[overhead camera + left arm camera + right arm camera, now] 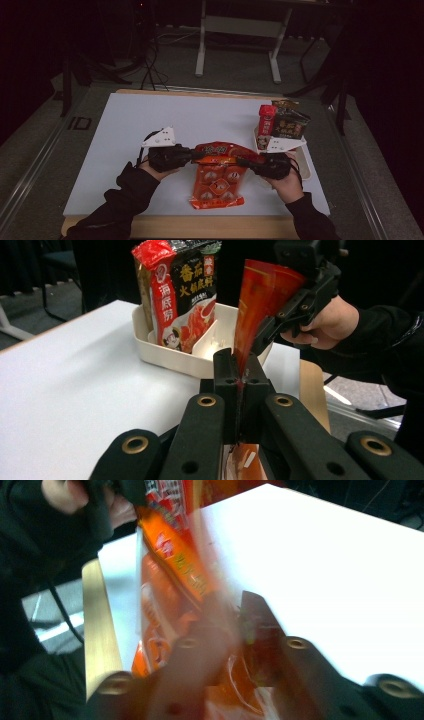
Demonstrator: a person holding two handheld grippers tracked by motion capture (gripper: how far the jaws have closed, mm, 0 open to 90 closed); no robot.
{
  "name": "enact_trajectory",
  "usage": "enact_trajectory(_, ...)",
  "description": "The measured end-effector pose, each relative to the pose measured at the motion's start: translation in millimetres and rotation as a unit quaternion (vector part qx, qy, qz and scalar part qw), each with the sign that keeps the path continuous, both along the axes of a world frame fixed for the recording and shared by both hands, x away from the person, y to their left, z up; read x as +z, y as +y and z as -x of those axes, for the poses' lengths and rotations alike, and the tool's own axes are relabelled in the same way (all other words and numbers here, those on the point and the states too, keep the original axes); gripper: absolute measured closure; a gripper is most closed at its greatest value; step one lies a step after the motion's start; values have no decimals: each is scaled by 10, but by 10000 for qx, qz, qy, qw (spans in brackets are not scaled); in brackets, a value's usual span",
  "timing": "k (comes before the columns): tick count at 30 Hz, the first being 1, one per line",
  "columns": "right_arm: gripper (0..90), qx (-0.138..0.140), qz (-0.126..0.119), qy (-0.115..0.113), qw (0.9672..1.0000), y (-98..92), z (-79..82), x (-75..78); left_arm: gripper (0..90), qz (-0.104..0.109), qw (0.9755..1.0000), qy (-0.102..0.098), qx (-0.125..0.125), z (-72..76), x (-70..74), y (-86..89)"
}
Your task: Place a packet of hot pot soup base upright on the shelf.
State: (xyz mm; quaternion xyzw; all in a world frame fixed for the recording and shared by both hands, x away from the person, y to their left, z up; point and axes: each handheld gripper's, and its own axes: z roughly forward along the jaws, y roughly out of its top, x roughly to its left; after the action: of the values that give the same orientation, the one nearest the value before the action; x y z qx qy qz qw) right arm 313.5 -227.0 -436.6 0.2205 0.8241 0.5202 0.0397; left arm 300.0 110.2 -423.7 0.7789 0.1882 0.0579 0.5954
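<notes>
The left gripper has its jaws pinched tight on the left edge of the orange snack bag, and the right gripper has its jaws clamped on the bag's right edge, so the bag hangs between the two near the front of the white table. In the left gripper view the bag's thin edge rises straight out of the closed jaws. Just beyond the right gripper stands a white tray holding a red-and-black sauce packet.
</notes>
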Motion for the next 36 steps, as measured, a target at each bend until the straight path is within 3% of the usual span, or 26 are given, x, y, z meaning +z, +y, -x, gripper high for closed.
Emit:
enact_trajectory(4,899,85,115,-1,9999,17,54,83,897,77,10000,62,1,-14,8,34)
enact_trajectory(7,900,147,-46,26,9999,11,124,189,895,184,9997,129,29,-28,31,70)
enact_trajectory(12,900,216,42,-85,9997,62,234,348,892,299,9994,144,79,-32,50,104)
enact_trajectory(18,900,112,-98,-68,9999,70,259,432,862,483,9986,229,27,-39,76,132)
enact_trajectory(21,900,24,-112,-83,9999,66,254,472,835,451,9987,249,59,-36,83,122)
enact_trajectory(26,900,91,-76,-215,9997,63,252,544,791,667,9975,228,69,-36,90,128)
enact_trajectory(36,900,215,-66,-345,9992,18,200,717,389,793,9967,153,36,16,105,129)
